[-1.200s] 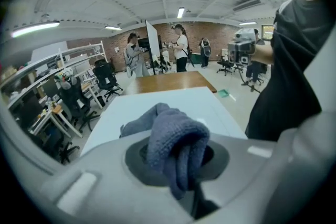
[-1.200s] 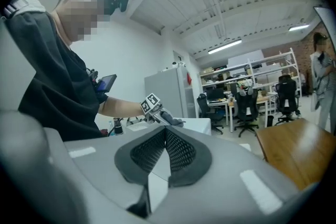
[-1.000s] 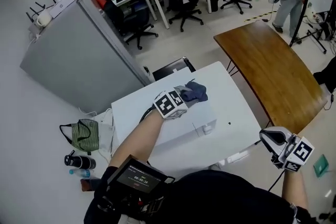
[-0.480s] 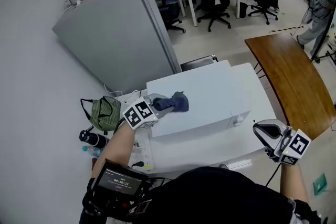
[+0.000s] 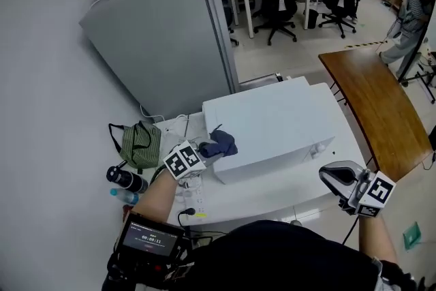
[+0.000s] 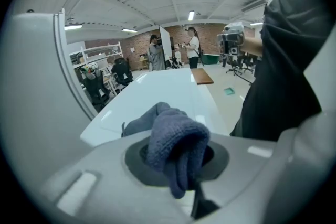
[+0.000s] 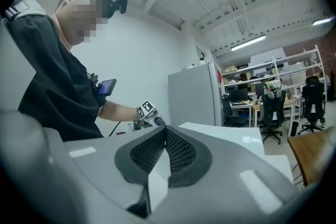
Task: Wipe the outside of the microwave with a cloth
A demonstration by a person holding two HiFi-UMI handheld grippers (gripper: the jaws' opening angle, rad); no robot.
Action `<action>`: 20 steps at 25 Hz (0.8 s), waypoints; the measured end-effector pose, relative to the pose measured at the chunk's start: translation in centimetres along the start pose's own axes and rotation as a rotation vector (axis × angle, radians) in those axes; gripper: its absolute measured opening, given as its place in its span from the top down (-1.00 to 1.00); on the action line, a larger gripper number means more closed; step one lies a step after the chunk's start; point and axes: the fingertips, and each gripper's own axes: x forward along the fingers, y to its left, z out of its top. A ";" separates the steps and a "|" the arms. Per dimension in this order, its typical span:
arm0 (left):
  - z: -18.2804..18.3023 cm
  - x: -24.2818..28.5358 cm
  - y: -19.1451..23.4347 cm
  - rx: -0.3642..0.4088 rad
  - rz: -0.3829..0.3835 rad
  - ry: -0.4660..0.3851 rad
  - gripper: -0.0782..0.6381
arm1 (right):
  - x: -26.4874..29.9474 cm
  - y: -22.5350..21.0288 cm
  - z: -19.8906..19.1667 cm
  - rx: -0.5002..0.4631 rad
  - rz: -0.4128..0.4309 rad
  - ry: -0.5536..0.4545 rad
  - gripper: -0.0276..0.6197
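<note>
My dark blue cloth [image 5: 219,144] lies on the white microwave's [image 5: 286,123] top at its near left corner, clamped in my left gripper [image 5: 201,150]. My right gripper [image 5: 335,176], jaws pressed together on nothing, hovers off the white table's [image 5: 272,191] front edge.

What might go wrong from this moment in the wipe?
The dark blue cloth, clamped in the left hand-held gripper, sits at the left edge of the white microwave; a leftward stroke may slip off toward the white power strip. The shut right hand-held gripper hangs apart, so the microwave might shift.
</note>
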 end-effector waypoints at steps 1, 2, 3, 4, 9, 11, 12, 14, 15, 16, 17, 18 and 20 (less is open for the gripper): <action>0.9 1.3 -0.1 0.020 -0.003 0.007 0.62 | -1.2 -0.6 -0.1 -0.001 -0.015 -0.003 0.90; 2.2 2.9 -0.4 0.035 -0.012 0.016 0.62 | -2.7 -1.3 -0.4 -0.001 -0.030 -0.005 0.90; 3.8 4.6 -0.8 0.044 -0.025 0.023 0.63 | -4.3 -2.2 -0.6 0.000 -0.045 -0.007 0.90; 5.8 6.5 -1.2 0.048 -0.042 0.028 0.62 | -6.2 -3.2 -0.9 0.001 -0.062 -0.008 0.90; 17.0 17.5 -1.9 0.118 -0.102 0.023 0.62 | -17.5 -8.8 -1.9 0.009 -0.197 -0.010 0.90; 21.0 21.5 -2.6 0.140 -0.126 0.020 0.62 | -22.0 -10.4 -2.5 0.034 -0.267 -0.017 0.90; 22.7 23.3 -2.9 0.153 -0.134 0.021 0.62 | -23.8 -10.9 -2.9 0.044 -0.296 -0.017 0.90; 25.2 26.0 -3.2 0.184 -0.141 0.022 0.62 | -26.5 -11.2 -3.5 0.054 -0.340 -0.017 0.90; 26.0 27.0 -3.3 0.202 -0.140 0.020 0.62 | -27.4 -11.1 -3.8 0.058 -0.355 -0.019 0.90; 26.5 27.4 -3.4 0.216 -0.139 0.017 0.62 | -27.9 -10.9 -3.9 0.062 -0.366 -0.023 0.90; 26.9 27.4 -3.6 0.226 -0.139 0.010 0.62 | -28.2 -10.6 -3.9 0.064 -0.373 -0.027 0.90; 27.3 26.9 -3.8 0.227 -0.139 -0.005 0.62 | -28.1 -10.2 -3.8 0.063 -0.375 -0.031 0.90; 27.7 24.2 -4.3 0.213 -0.142 -0.052 0.62 | -26.9 -9.6 -3.3 0.052 -0.356 -0.034 0.90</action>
